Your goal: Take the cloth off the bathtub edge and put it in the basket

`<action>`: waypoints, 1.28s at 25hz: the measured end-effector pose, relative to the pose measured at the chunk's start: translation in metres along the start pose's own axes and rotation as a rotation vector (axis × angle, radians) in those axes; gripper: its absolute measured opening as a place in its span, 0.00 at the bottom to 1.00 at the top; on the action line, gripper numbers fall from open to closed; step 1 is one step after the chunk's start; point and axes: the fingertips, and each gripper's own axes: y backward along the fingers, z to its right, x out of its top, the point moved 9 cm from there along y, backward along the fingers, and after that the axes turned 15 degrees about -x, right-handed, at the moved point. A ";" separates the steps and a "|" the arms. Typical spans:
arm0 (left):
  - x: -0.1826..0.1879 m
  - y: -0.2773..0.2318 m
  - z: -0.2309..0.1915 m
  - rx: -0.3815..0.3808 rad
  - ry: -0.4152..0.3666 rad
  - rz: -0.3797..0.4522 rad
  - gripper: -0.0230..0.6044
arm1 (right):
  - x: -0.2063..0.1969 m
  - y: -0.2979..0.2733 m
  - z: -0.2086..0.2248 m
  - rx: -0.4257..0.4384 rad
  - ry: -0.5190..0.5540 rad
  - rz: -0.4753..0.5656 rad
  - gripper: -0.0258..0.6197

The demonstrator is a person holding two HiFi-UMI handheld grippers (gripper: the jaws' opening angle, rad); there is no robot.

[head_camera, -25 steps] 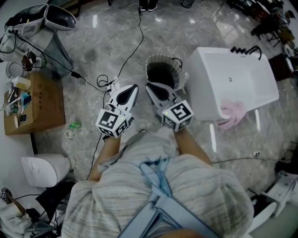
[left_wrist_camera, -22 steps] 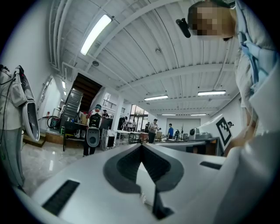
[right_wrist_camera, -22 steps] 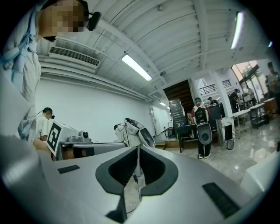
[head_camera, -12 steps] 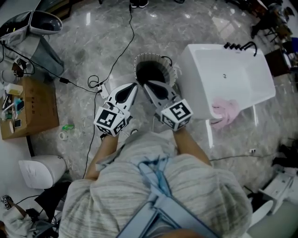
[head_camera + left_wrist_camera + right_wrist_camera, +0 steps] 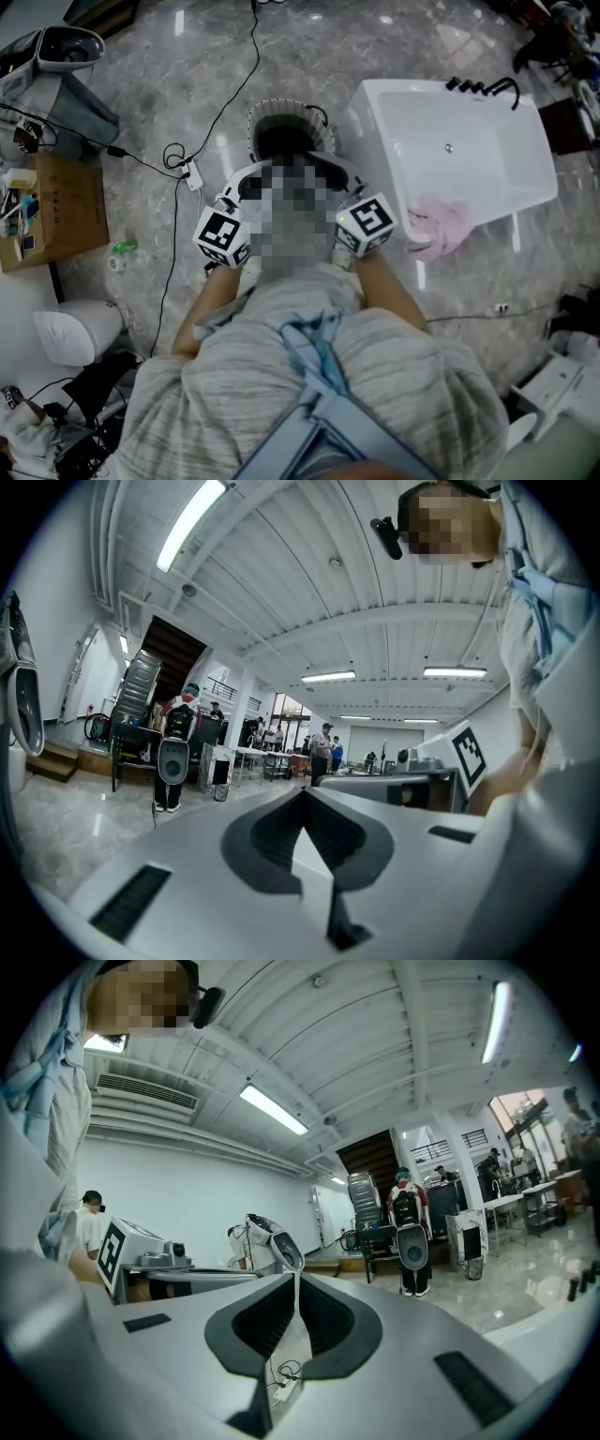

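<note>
Both shut, empty: left tool [image 5: 302,789], right tool [image 5: 297,1274] — now nearer round ribbed basket [image 5: 272,108]; crumpled pink cloth [image 5: 439,225] unmoved on glossy white tub [image 5: 487,173].

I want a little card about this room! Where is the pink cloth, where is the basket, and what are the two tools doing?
Cloth: pink soft cloth, draped over the near edge of the bathtub
Bathtub: white rectangular bathtub, black taps at its far end
Basket: round basket with a dark inside, beside the bathtub, just ahead of the tools
Left tool: left tool shut, nothing in it
Right tool: right tool shut, nothing in it
Job so far: cloth not picked up yet
</note>
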 end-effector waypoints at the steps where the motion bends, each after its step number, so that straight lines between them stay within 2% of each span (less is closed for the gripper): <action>1: -0.001 -0.010 0.004 0.001 0.003 -0.004 0.04 | 0.000 0.005 0.011 0.002 0.000 0.001 0.04; 11: -0.015 -0.106 0.051 -0.021 -0.011 -0.057 0.04 | -0.001 0.061 0.094 0.040 0.027 -0.006 0.04; 18: -0.018 -0.157 0.080 0.024 -0.025 -0.087 0.04 | 0.000 0.104 0.151 0.055 0.028 -0.008 0.04; 22: -0.015 -0.181 0.093 0.046 -0.025 -0.070 0.04 | -0.002 0.123 0.174 0.066 0.051 -0.017 0.04; 27: -0.019 -0.211 0.113 0.004 -0.023 -0.063 0.04 | -0.008 0.136 0.199 0.059 0.045 -0.024 0.04; 32: -0.021 -0.214 0.113 -0.030 -0.027 -0.073 0.04 | -0.017 0.136 0.202 0.032 0.020 -0.036 0.04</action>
